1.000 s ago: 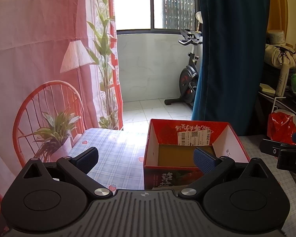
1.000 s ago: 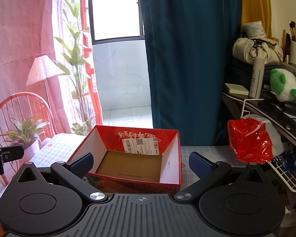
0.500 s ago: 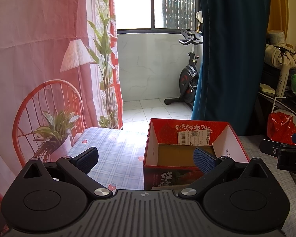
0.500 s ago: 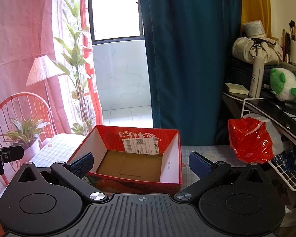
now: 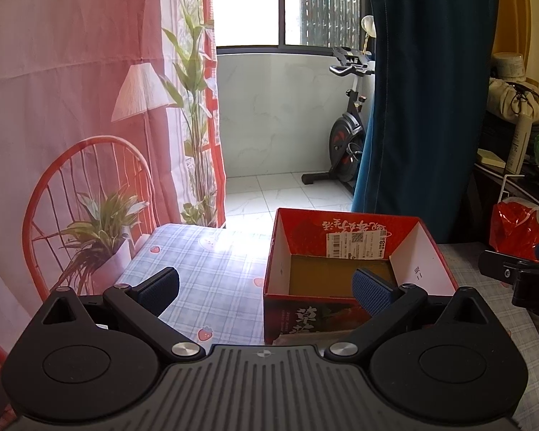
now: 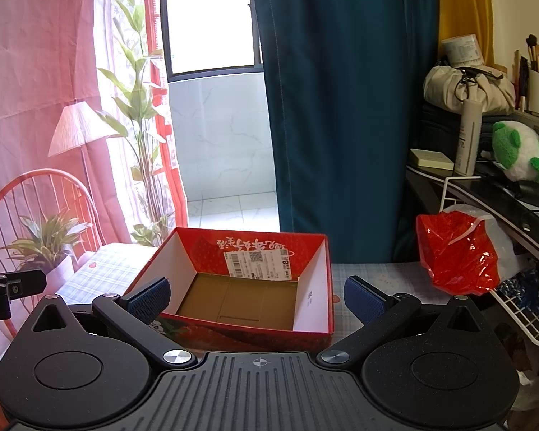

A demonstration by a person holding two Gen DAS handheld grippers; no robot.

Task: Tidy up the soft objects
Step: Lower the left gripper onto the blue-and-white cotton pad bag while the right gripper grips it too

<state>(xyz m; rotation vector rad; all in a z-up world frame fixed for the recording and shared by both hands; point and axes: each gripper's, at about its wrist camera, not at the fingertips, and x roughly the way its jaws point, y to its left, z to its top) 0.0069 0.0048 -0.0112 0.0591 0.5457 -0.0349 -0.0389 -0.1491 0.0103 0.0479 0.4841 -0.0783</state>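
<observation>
The open red cardboard box (image 6: 248, 287) sits empty on the checked-cloth bench (image 5: 212, 269), both my tools gaping and unladen, so I judge fetching the green-and-white plush toy (image 6: 521, 152) comes next.

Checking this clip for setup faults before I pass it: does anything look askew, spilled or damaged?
Nothing looks spilled or damaged. The open red cardboard box sits upright on the blue checked tablecloth, and it is empty. Both grippers' jaws are open and hold nothing. The only visible soft toy, a green and white plush, lies on the dark side shelf, not the table.
</observation>
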